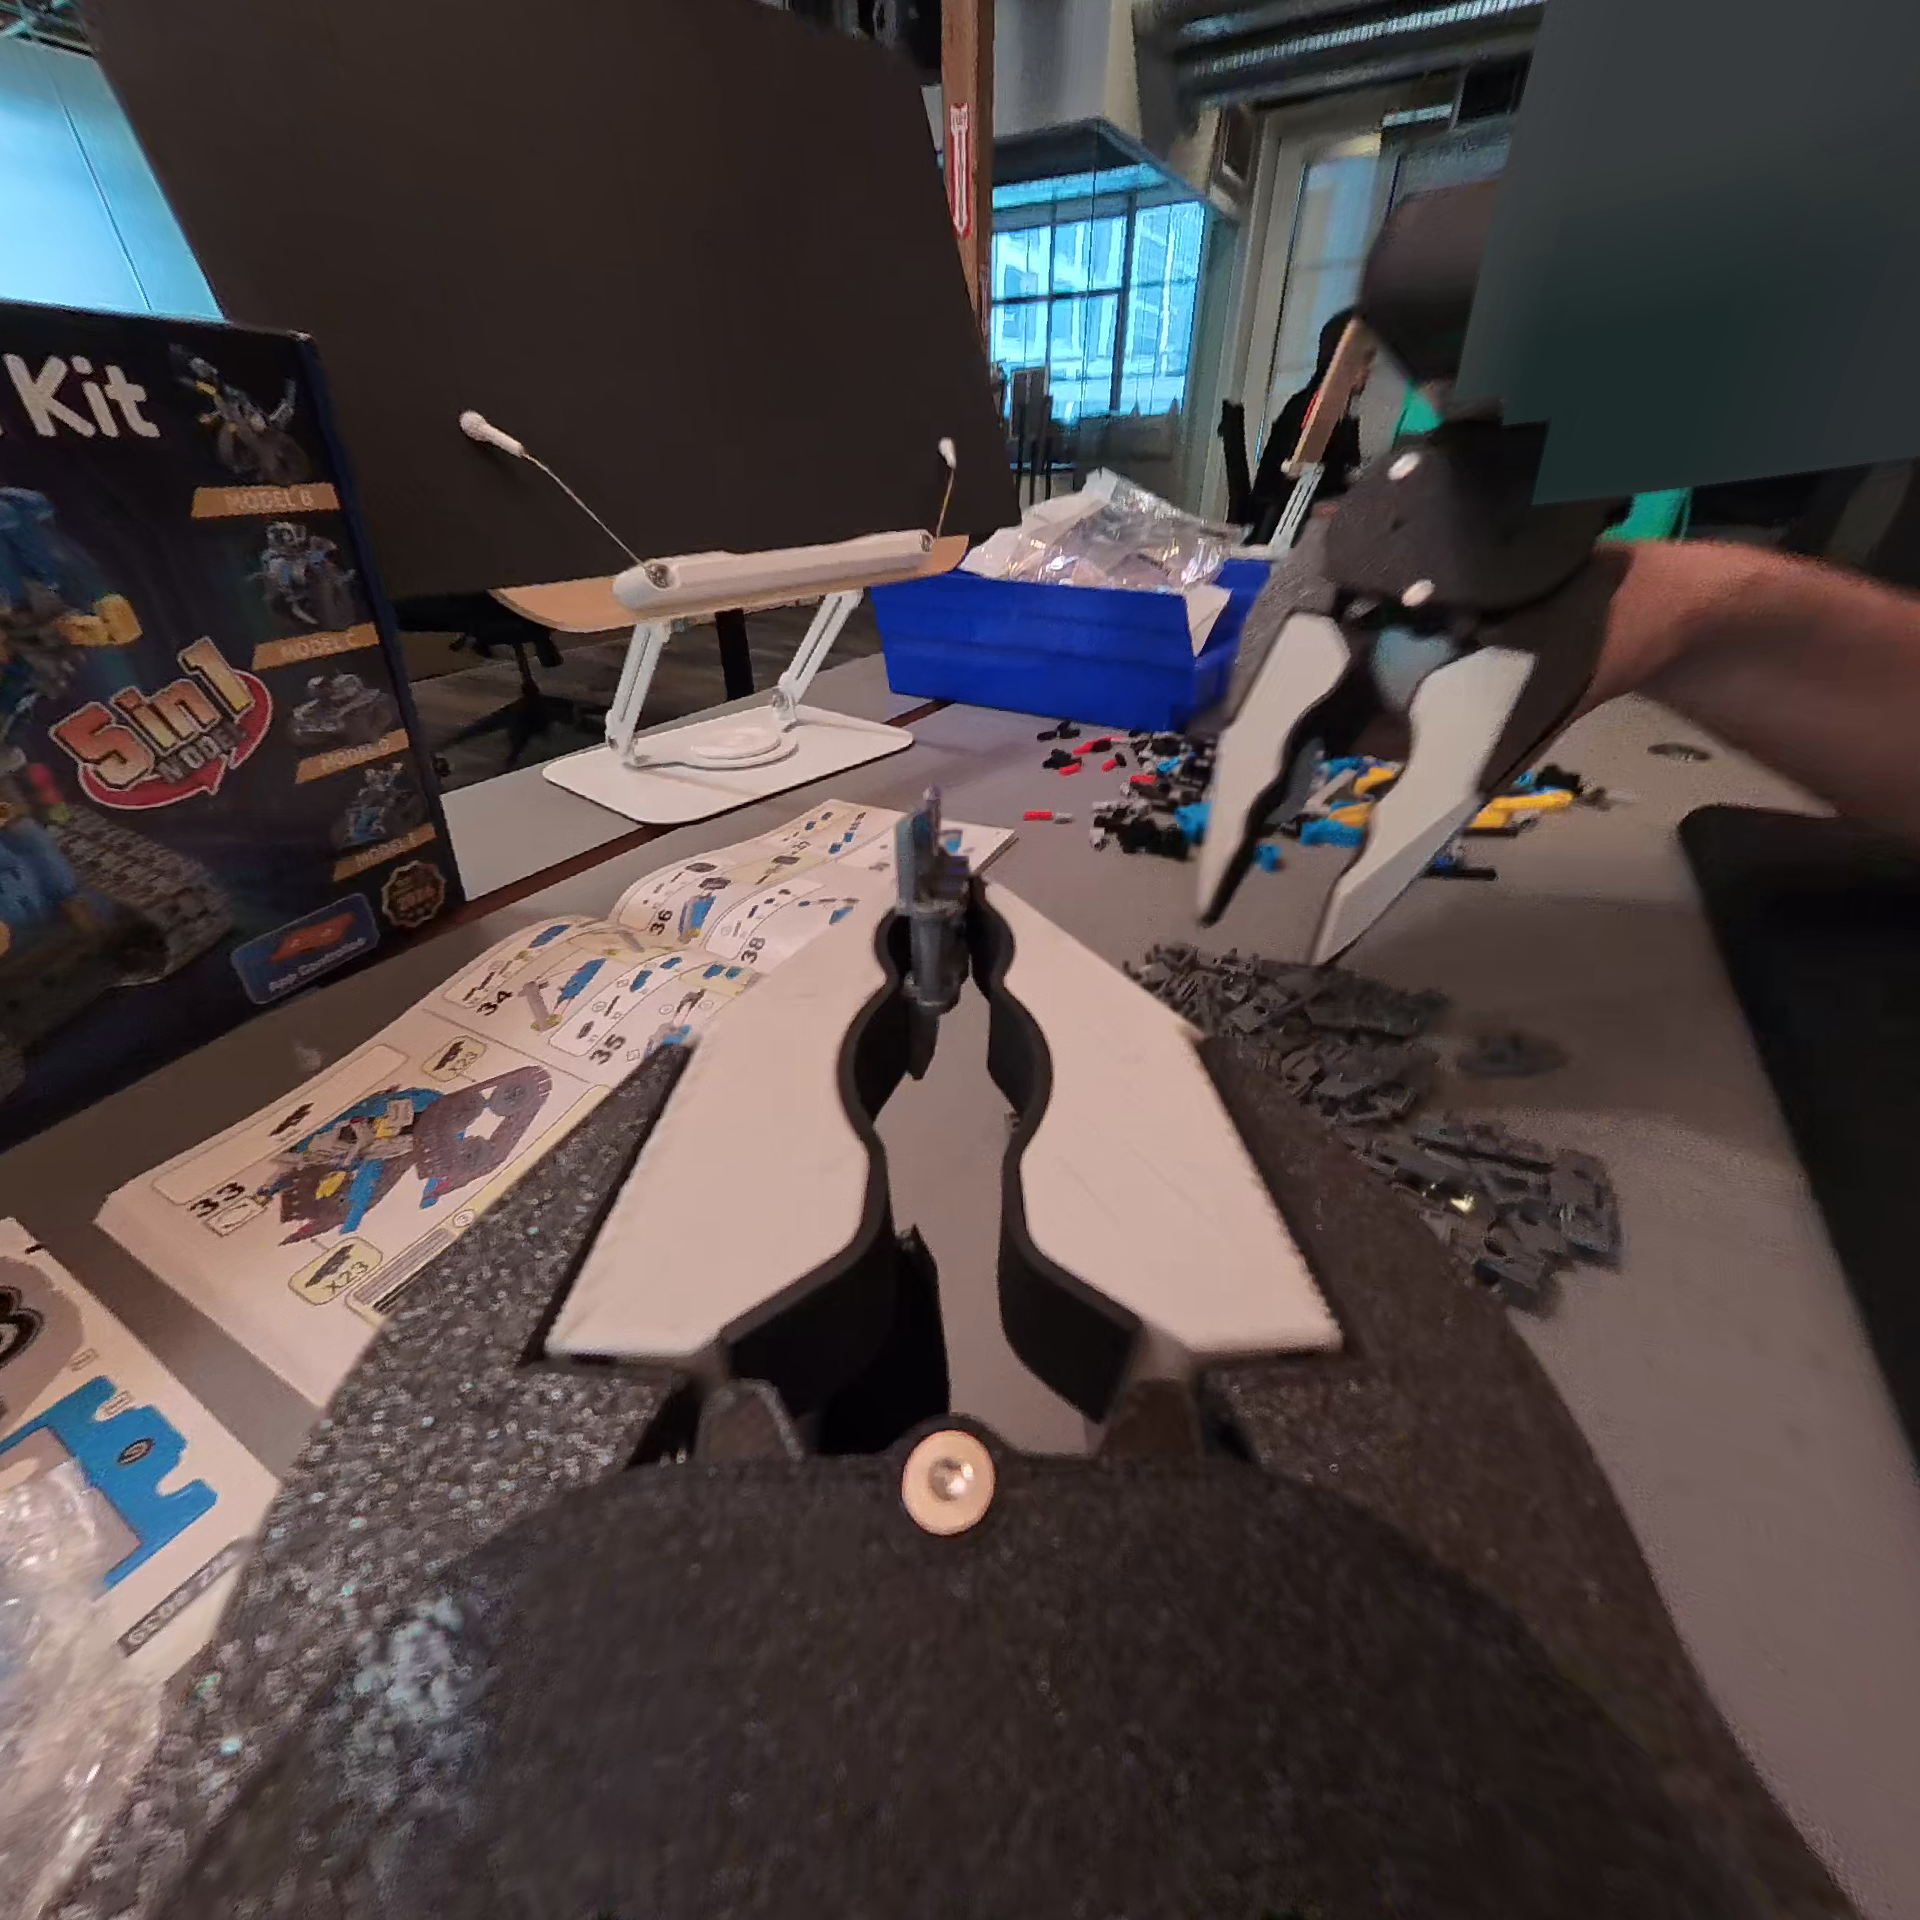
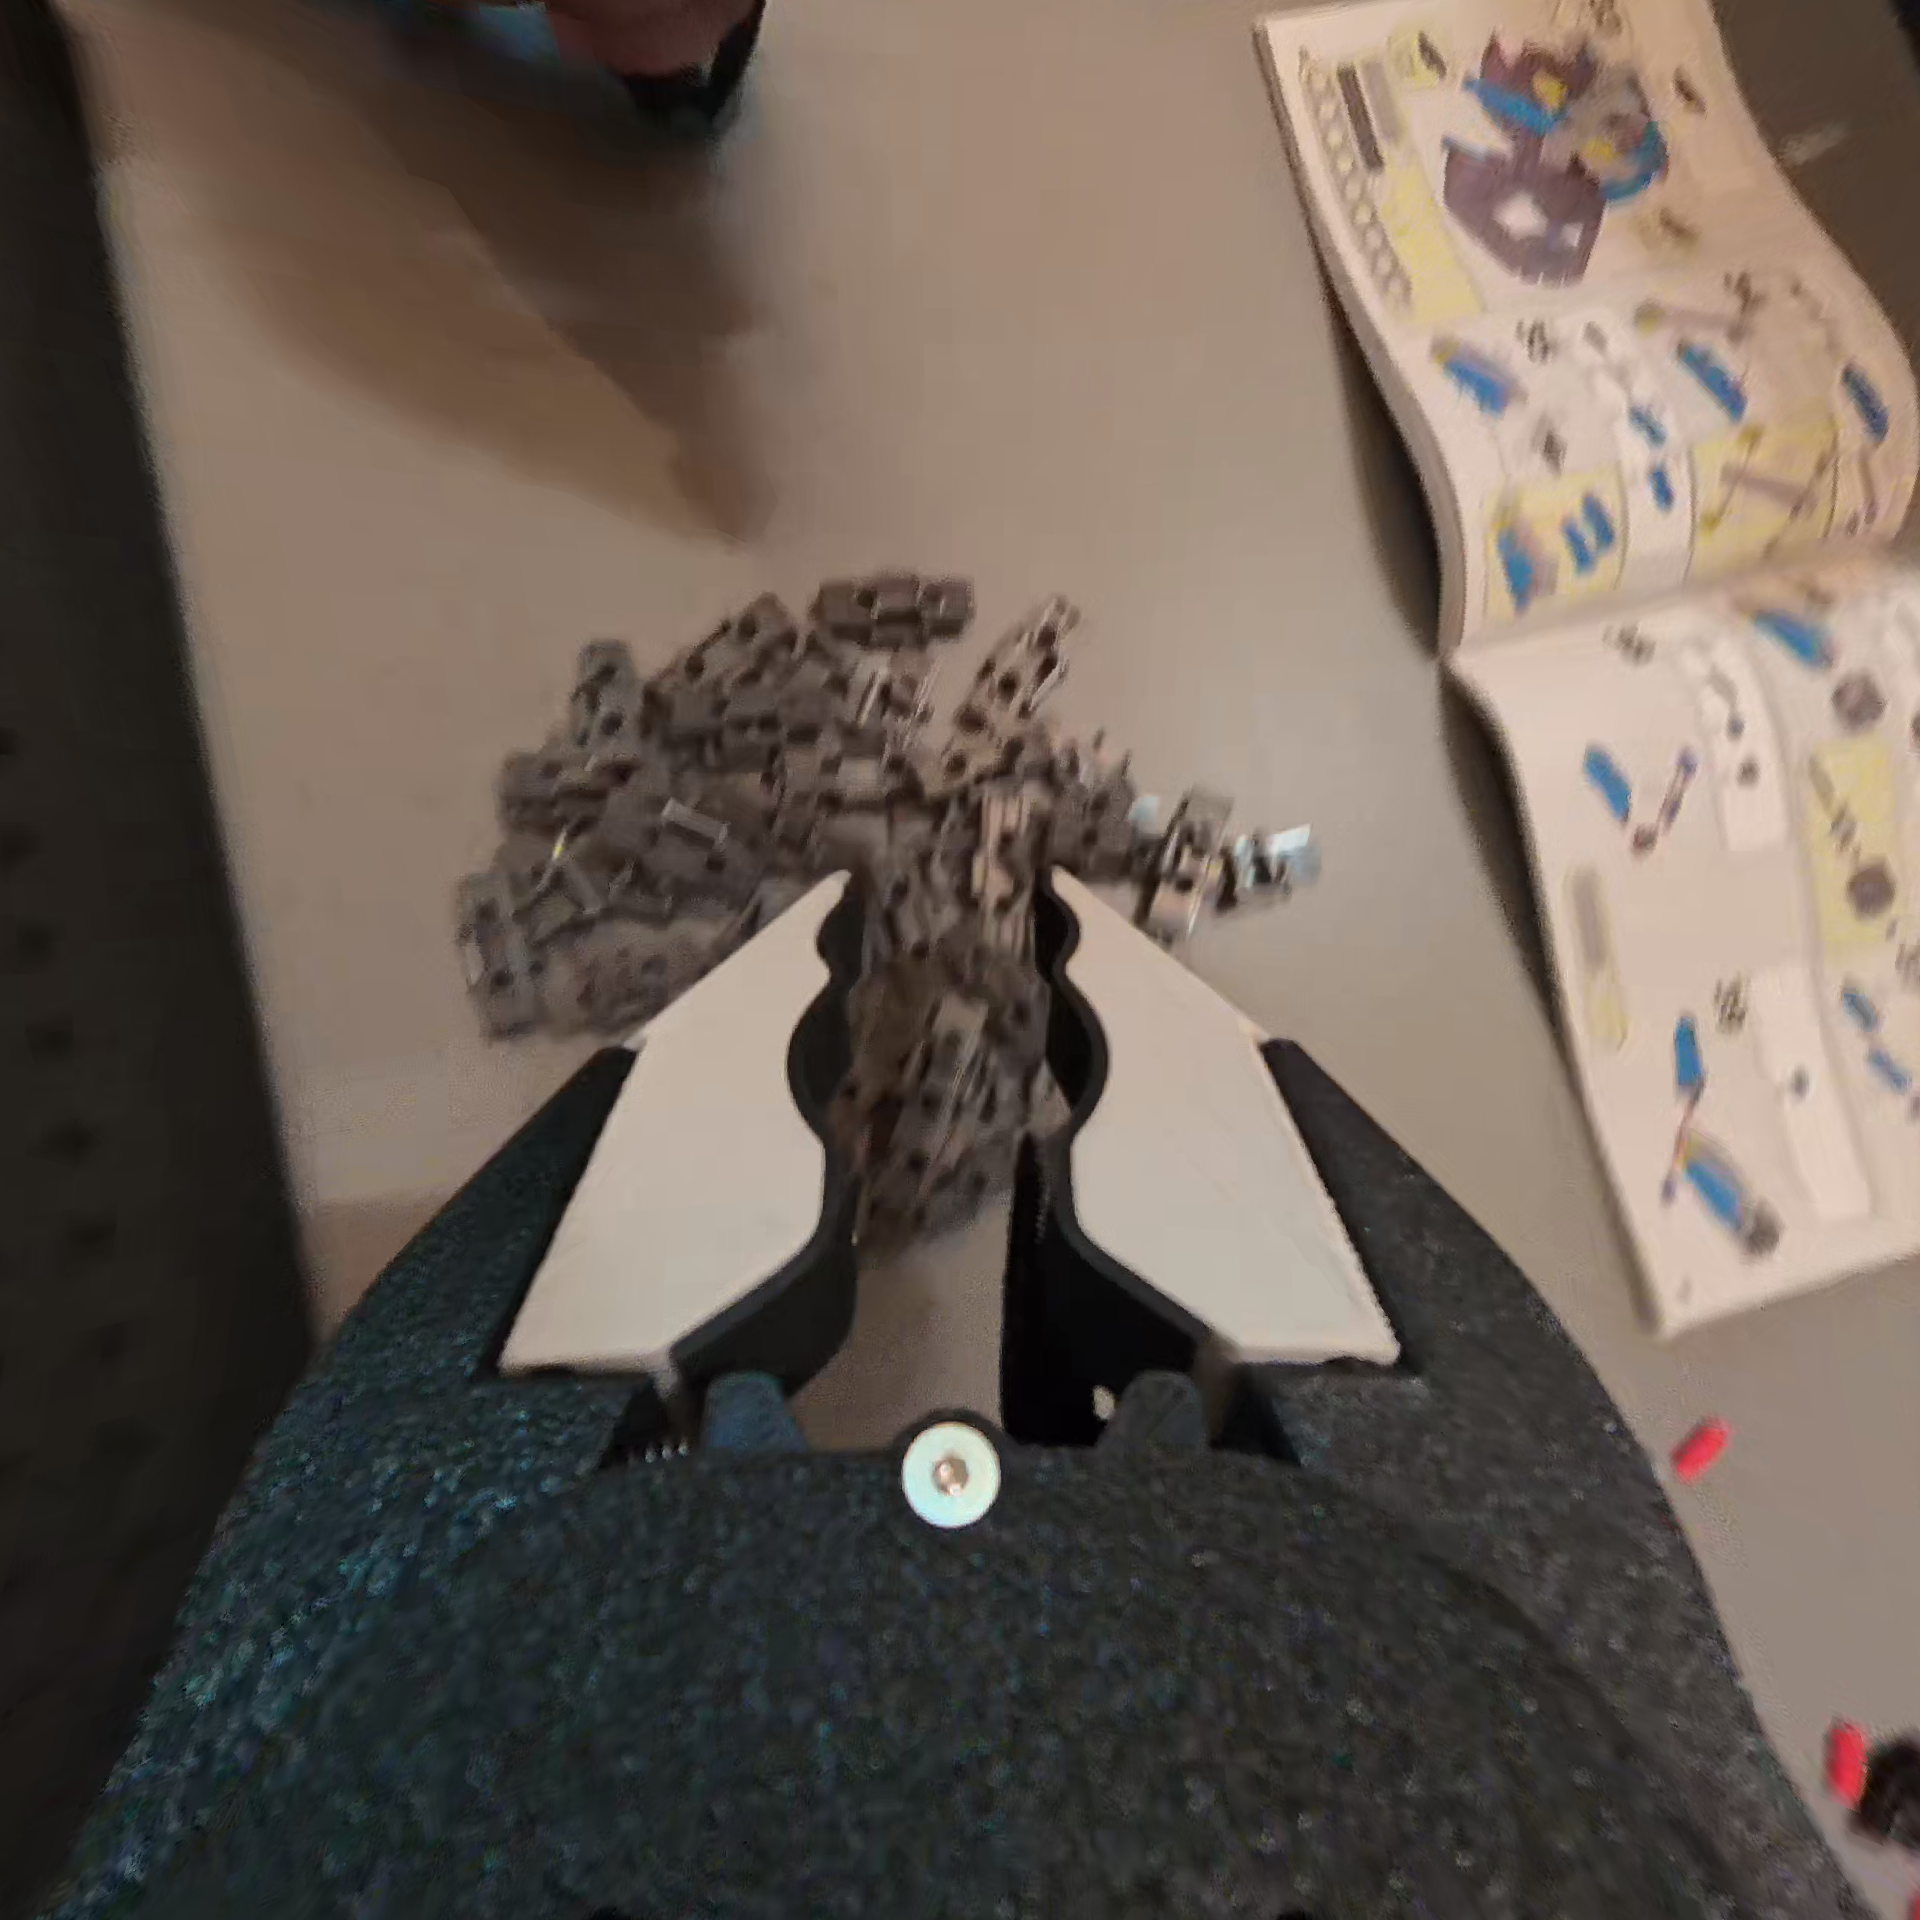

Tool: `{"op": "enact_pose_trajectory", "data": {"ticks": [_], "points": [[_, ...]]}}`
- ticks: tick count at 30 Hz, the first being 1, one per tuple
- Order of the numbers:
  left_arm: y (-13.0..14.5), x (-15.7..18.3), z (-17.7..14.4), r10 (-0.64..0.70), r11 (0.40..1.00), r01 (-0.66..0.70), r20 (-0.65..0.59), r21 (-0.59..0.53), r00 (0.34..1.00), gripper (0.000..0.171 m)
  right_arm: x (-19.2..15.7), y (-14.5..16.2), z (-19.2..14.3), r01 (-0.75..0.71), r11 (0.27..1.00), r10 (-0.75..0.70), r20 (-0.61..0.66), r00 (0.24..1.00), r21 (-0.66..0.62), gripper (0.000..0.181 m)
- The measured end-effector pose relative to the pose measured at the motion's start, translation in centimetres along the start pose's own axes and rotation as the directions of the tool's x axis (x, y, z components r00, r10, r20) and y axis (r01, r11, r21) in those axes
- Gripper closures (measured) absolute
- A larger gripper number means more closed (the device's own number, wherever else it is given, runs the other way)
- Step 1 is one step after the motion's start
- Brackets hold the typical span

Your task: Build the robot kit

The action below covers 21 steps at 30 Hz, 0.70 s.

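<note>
my left gripper point(image 1: 940, 914) is clamped on a small grey brick assembly point(image 1: 928, 914), held upright at the fingertips above the open instruction booklet point(image 1: 499, 1049). white fingers point(image 1: 748, 1153) with wavy black inner pads, rough speckled black body behind. it points level across the grey table point(image 1: 1714, 1455).

my right gripper point(image 2: 951, 894) points steeply down at the pile of dark grey track links point(image 2: 727, 769), fingers apart, tips just at the pile's edge. in the left wrist view it is tilted, and a bare forearm point(image 1: 1766, 623) reaches in from the right. i cannot tell if anything sits between the tips; the right wrist view is motion-blurred. the links are small, blocky, matte plastic with holes, heaped loosely.

the booklet is glossy paper, curled at the spine, with numbered step drawings in blue and yellow; i leave the writing unread. a dark printed kit box point(image 1: 197, 675) stands left of it. behind that a white folding stand point(image 1: 727, 665) carries a black board point(image 1: 582, 281). a blue bin point(image 1: 1049, 644) holds clear plastic bags. mixed blue, yellow, black and red small bricks point(image 1: 1164, 790) lie scattered just in front of the bin.
</note>
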<state>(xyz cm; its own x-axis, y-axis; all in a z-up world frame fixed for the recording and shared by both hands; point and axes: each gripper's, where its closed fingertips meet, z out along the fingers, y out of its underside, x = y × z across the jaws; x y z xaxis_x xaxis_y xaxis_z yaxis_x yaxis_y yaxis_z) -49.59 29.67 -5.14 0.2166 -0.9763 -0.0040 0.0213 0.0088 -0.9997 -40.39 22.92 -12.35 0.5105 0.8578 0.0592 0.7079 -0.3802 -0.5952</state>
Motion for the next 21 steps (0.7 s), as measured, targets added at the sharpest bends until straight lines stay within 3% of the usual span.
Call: {"op": "enact_pose_trajectory", "data": {"ticks": [3, 7, 11, 16, 18, 21], "points": [[0.4, 0.5, 0.3, 0.03, 0.999, -0.03, -0.003, -0.022, 1.0, 0.164, -3.6, 3.7, -2.4, -0.102, 0.995, 0.103, 0.042, 0.994, -0.022, 0.15], [0.6, 0.6, 0.5, 0.045, 0.999, -0.045, 0.004, -0.031, 0.999, 0.163, -7.6, 8.0, -2.9, -0.242, 0.969, 0.241, -0.015, 0.97, -0.048, 0.15], [0.6, 0.5, 0.5, 0.035, 0.999, -0.035, 0.008, -0.031, 0.999, 0.163, -8.6, 8.2, -1.9, -0.383, 0.923, 0.383, -0.008, 0.924, 0.033, 0.153], [0.6, 0.4, 0.4, 0.018, 0.999, -0.018, 0.01, -0.03, 1.0, 0.163, -8.4, 8.9, -1.5, -0.373, 0.928, 0.373, -0.071, 0.925, 0.005, 0.159], [0.6, 0.4, 0.4, 0.014, 0.999, -0.014, 0.007, -0.031, 1.0, 0.163, -7.1, 9.5, -1.8, -0.355, 0.935, 0.347, -0.158, 0.924, -0.019, 0.161], [0.6, 0.5, 0.4, 0.022, 0.999, -0.022, 0.008, -0.031, 1.0, 0.164, -7.7, 8.3, -2.1, -0.351, 0.936, 0.349, -0.122, 0.929, 0.008, 0.161]]}}
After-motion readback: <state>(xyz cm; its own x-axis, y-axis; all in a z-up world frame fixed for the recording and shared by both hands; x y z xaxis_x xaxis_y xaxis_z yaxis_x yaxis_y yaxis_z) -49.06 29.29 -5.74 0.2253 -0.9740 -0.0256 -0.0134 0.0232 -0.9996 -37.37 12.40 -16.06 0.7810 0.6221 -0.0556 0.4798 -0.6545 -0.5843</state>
